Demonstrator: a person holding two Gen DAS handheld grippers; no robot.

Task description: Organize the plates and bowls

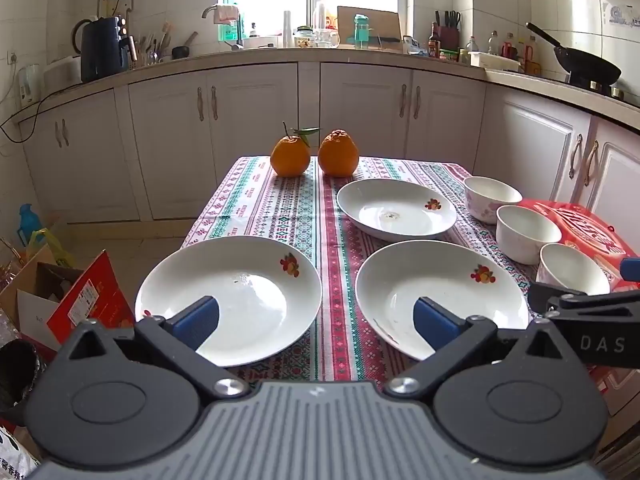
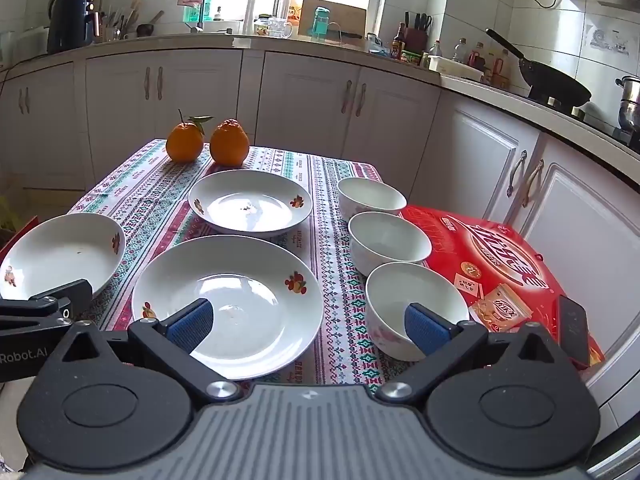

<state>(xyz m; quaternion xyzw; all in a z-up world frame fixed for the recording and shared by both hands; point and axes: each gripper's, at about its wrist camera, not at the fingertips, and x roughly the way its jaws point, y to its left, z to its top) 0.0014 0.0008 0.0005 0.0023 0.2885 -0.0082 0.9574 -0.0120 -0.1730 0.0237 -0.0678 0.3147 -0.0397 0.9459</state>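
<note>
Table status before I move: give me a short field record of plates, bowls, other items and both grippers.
plates: three, unstacked; near-left plate, near-right plate, far plate
bowls: three in a row at right, unstacked; far bowl, middle bowl, near bowl
other items: two oranges at far edge; red box
left gripper: open, empty
right gripper: open, empty

The three plates (image 2: 228, 292) are white with small red-and-orange fruit motifs on their rims. The three bowls (image 2: 384, 240) are white, the nearest with faint pink flowers. The tablecloth (image 2: 332, 240) has red, green and white geometric stripes. Two oranges (image 2: 184, 146) are orange. The fingers (image 2: 192, 326) carry blue pads.
</note>
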